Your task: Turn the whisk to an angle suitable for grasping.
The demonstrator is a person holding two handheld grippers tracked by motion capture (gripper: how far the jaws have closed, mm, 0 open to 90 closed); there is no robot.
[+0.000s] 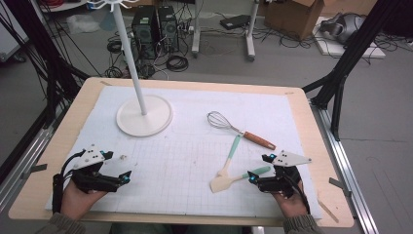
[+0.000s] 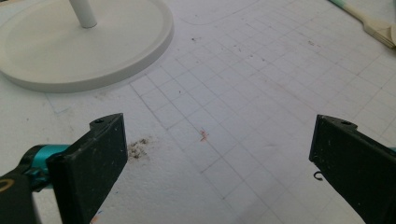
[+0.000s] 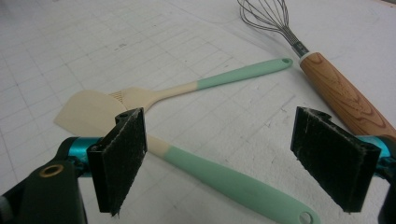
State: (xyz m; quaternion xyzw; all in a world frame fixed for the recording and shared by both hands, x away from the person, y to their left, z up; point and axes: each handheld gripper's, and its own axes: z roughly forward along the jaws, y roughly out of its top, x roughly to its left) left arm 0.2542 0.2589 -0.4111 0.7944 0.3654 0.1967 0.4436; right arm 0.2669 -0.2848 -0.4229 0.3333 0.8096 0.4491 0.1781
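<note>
Two spatulas lie at my right: the near spatula has its mint handle between my right gripper's gaping jaws, untouched; the far spatula crosses just behind, whisk beyond. I judge this the approach step, next I lower and close on that handle. Left gripper gapes over bare mat, near the stand.
</note>
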